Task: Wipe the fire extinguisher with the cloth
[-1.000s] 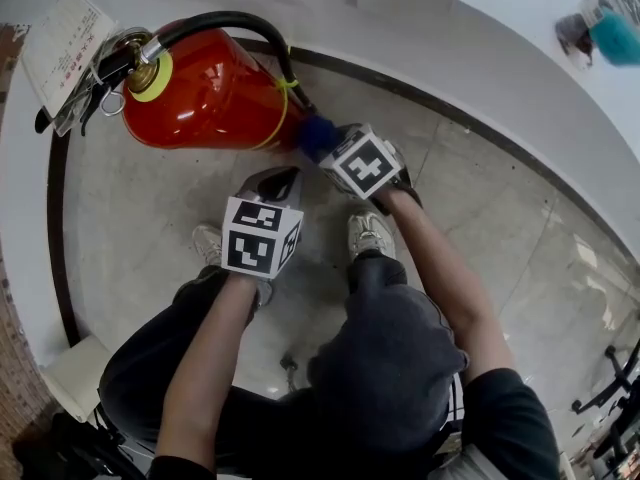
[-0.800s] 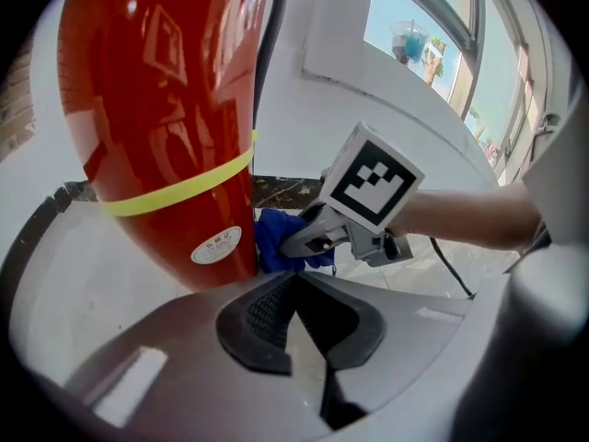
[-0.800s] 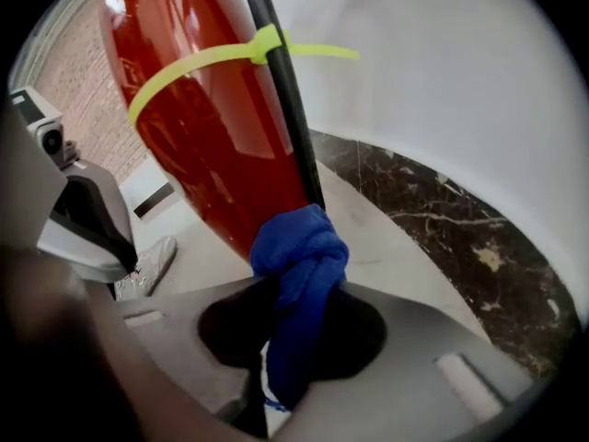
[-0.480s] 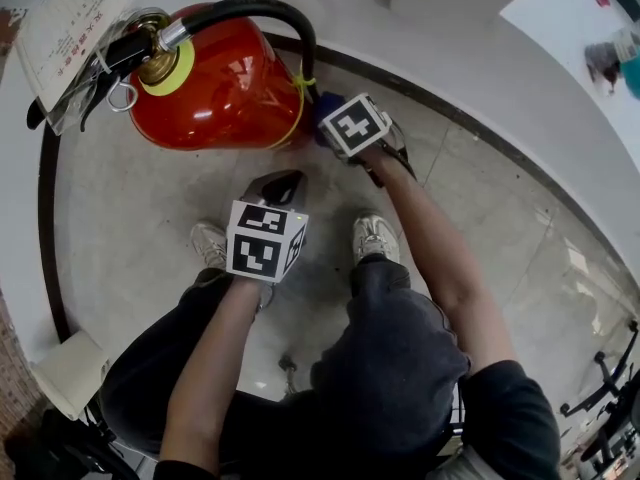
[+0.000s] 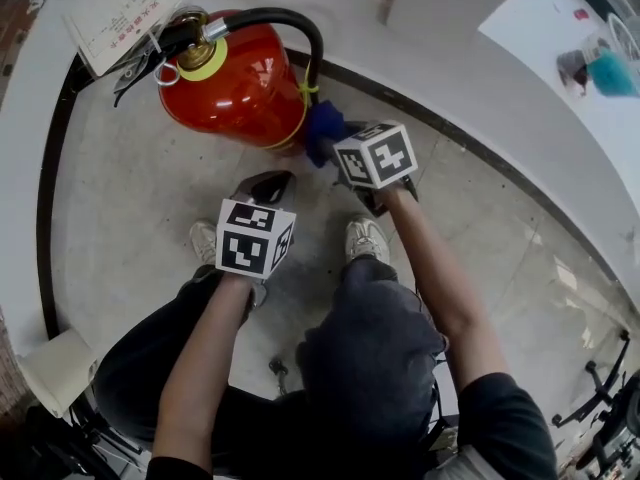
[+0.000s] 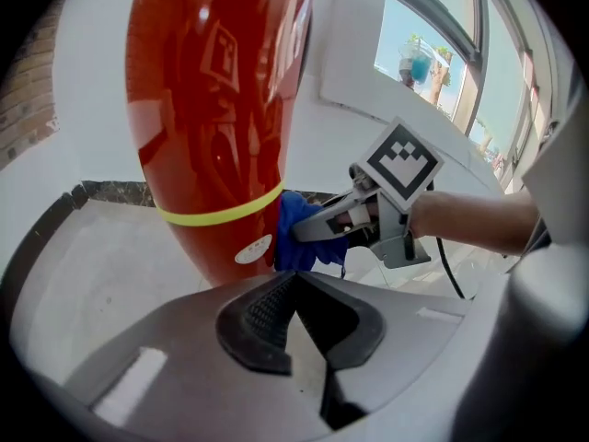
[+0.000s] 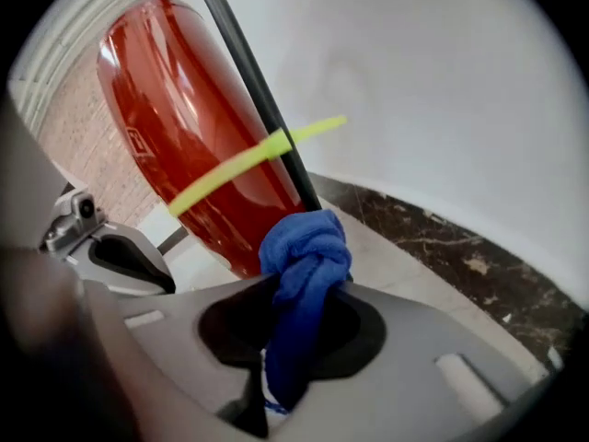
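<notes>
The right gripper (image 7: 294, 313) is clenched on a bunched blue cloth (image 7: 304, 274); the wad sticks out past its jaw tips, and a strip of it hangs down between them. Straight ahead of those tips stands the red fire extinguisher (image 7: 184, 145), upright on the pale floor (image 5: 130, 198); in the left gripper view the cloth (image 6: 293, 228) lies against the lower right side of the cylinder (image 6: 212, 109), just under its yellow band (image 6: 221, 212). A black hose (image 7: 248, 81) runs down the cylinder just above the cloth, tied in by that band; a dark stone skirting (image 7: 442, 238) runs along the wall to the right of the right gripper's jaws.

The left gripper (image 6: 294, 313) has its jaws closed together with nothing between them; it points at the foot of the extinguisher from nearer the person, apart from it. In the head view it (image 5: 265, 185) sits below and left of the right gripper (image 5: 338, 146); a printed card (image 5: 120, 13) hangs at the extinguisher's valve, well beyond both.
</notes>
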The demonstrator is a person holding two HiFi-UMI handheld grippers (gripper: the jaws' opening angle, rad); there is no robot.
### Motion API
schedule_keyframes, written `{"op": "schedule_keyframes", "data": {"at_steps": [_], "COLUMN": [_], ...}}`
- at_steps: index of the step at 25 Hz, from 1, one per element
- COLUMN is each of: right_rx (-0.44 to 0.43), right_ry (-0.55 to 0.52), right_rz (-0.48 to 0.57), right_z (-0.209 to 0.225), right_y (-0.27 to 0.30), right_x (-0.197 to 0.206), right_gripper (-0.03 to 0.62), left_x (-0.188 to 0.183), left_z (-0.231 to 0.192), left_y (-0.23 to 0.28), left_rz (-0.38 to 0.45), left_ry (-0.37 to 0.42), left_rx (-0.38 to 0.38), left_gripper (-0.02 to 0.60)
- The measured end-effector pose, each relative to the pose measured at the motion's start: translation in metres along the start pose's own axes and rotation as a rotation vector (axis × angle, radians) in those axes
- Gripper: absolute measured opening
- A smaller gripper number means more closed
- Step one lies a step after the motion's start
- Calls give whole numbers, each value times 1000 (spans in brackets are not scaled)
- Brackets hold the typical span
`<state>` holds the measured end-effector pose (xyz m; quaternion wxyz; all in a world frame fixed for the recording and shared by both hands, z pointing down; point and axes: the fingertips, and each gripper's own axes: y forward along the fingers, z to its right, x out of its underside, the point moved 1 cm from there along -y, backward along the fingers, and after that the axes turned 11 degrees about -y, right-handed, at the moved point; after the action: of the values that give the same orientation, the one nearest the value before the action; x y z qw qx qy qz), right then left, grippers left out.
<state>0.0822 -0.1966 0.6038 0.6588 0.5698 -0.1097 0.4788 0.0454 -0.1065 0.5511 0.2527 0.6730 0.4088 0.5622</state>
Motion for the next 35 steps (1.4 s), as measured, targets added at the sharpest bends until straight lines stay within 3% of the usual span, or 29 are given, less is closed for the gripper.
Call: {"op": "schedule_keyframes", "data": {"at_steps": [5, 24, 35], "right_rx": [13, 164, 242], "right_ry": [-77, -345, -519], "right_rz": [98, 252, 265], "right_z": [-15, -60, -97], "right_y": [-41, -146, -190], "right_x": [-47, -167, -216], "right_gripper": [71, 71, 71], "left_x": [-21, -65, -70], "left_z": [-1, -4, -26], "left_y": [-21, -93, -140], "left_rz": [58, 225, 300], "left_ry": [6, 24, 81], "left_rx": [-19, -91, -174], "left_gripper": [5, 5, 5]}}
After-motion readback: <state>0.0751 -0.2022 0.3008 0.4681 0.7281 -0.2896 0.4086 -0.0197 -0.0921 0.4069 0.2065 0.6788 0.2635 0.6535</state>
